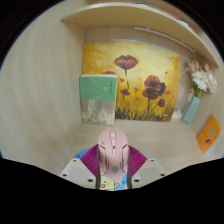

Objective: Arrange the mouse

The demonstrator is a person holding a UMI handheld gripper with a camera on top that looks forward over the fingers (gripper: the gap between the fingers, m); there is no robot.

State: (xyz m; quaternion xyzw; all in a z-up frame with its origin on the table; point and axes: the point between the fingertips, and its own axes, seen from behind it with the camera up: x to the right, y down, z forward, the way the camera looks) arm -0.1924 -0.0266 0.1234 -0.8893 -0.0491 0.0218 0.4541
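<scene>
A pale pink computer mouse (112, 151) sits between my two fingers, its nose pointing away from me. The magenta pads (91, 157) press against both of its sides, so my gripper (112, 160) is shut on the mouse. The mouse is held above the light wooden desk top (60, 145). Under the mouse's rear end I see a bit of yellow and blue, which I cannot identify.
A flower painting (135, 85) leans on the back wall, with a pale green box (98, 100) in front of its left part. A turquoise vase with white flowers (195, 100) stands at the right, an orange card (208, 132) lies nearer. A wooden shelf (130, 15) runs overhead.
</scene>
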